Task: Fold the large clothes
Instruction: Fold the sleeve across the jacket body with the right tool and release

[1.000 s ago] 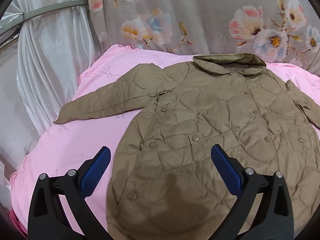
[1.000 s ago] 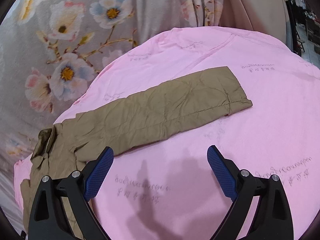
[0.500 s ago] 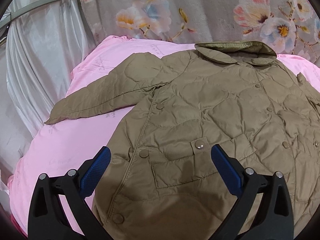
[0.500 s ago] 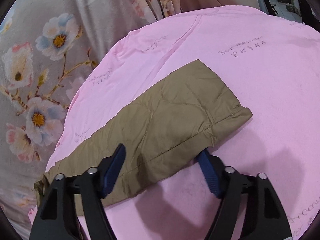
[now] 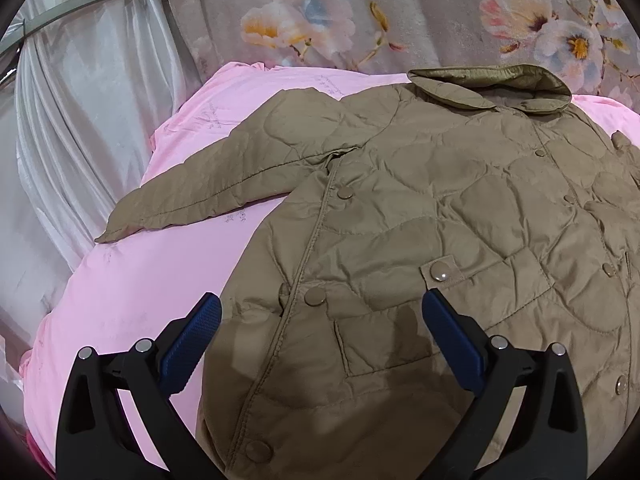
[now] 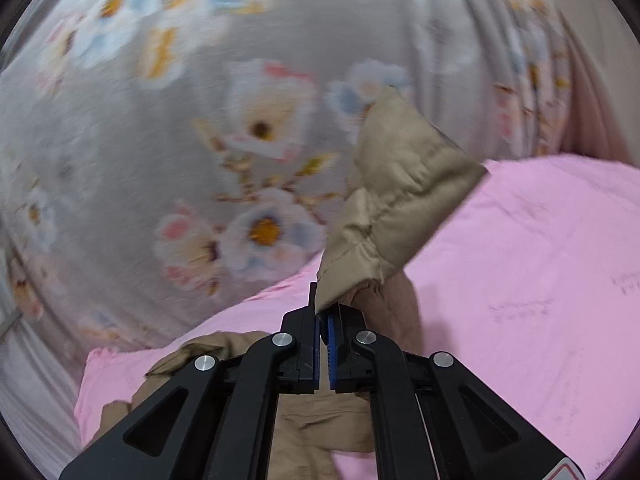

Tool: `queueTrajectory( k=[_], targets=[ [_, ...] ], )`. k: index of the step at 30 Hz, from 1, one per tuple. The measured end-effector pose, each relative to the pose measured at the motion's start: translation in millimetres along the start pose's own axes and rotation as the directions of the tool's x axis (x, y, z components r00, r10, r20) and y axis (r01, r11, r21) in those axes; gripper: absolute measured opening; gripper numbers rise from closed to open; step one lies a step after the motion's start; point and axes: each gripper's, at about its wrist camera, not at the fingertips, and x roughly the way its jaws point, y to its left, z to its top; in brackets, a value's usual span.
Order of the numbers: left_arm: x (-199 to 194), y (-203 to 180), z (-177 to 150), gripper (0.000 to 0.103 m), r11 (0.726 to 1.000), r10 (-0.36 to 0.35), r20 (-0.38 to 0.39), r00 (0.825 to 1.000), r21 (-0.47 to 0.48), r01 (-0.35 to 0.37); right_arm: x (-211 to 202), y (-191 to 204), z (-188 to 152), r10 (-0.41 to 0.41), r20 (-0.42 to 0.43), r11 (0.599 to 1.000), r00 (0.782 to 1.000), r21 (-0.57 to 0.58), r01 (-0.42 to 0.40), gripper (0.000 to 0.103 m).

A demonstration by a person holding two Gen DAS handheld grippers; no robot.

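Item: quilted tan jacket point(image 5: 440, 208), laid front-up on a pink bed cover point(image 5: 132, 280), collar at the far edge against a flowered curtain point(image 5: 360, 12).

Right claw point(image 6: 323, 320): jaws together, clamped on the cuff of the right sleeve point(image 6: 400, 200), which stands lifted off the cover. A second ago this claw stood wide apart above the flat sleeve; half a second ago it was straddling the cuff. The grasp is made, so the sleeve looks ready to fold in over the body.

Left claw point(image 5: 320, 320): jaws apart, empty, hovering over the near left front by the pocket; it has come closer to the jacket. Left sleeve point(image 5: 208, 188) flat, unfolded.
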Motion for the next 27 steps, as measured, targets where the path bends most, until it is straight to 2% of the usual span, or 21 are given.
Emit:
queueTrajectory(
  k=[3,5,7,10,12,14,16,18,20,22,24,25,27],
  targets=[
    [0,0,-2,0.098,1.000,-0.004,0.001,1.000,-0.003,0.004,4,88,-10,0.147,-0.036,0.978,0.988,-0.141,-0.151,0.003],
    [1,1,-3,0.098,1.000,-0.012,-0.003,1.000,-0.014,0.012,12,142,-28,0.243,-0.093,0.946,0.966,-0.196,-0.257,0.003],
    [2,2,-5,0.098,0.999,-0.024,-0.004,1.000,-0.024,0.024,22,180,-50,0.302,-0.151,0.918,0.941,-0.222,-0.330,0.003],
    [2,3,-7,0.098,0.999,-0.044,0.000,0.999,-0.032,0.044,41,230,-93,0.353,-0.258,0.873,0.899,-0.255,-0.415,0.004],
    [2,4,-7,0.098,0.998,-0.061,0.003,0.998,-0.034,0.061,50,255,-124,0.359,-0.325,0.844,0.875,-0.285,-0.453,0.012],
    [2,5,-7,0.098,0.996,-0.083,0.009,0.997,-0.041,0.083,52,276,-148,0.351,-0.356,0.825,0.866,-0.319,-0.466,0.019],
    [0,9,-5,0.098,0.991,-0.118,0.018,0.993,-0.054,0.118,48,284,-154,0.365,-0.358,0.814,0.859,-0.325,-0.482,0.029],
    [-5,15,1,0.098,0.983,-0.161,0.036,0.986,-0.079,0.164,39,276,-148,0.379,-0.322,0.825,0.867,-0.306,-0.475,0.049],
    [-12,22,12,0.098,0.973,-0.203,0.060,0.977,-0.101,0.208,35,257,-137,0.368,-0.278,0.853,0.887,-0.279,-0.442,0.055],
    [-13,25,26,0.098,0.958,-0.257,0.061,0.964,-0.115,0.262,36,233,-128,0.323,-0.256,0.885,0.911,-0.259,-0.387,0.059],
    [-6,23,41,0.098,0.939,-0.318,0.031,0.948,-0.130,0.319,44,204,-122,0.264,-0.246,0.917,0.933,-0.237,-0.322,0.062],
    [3,21,52,0.098,0.923,-0.358,0.001,0.934,-0.150,0.354,48,185,-120,0.222,-0.242,0.935,0.945,-0.222,-0.277,0.063],
    [18,14,65,0.098,0.904,-0.400,-0.036,0.916,-0.182,0.388,59,146,-120,0.135,-0.244,0.964,0.960,-0.191,-0.184,0.066]
  ],
)
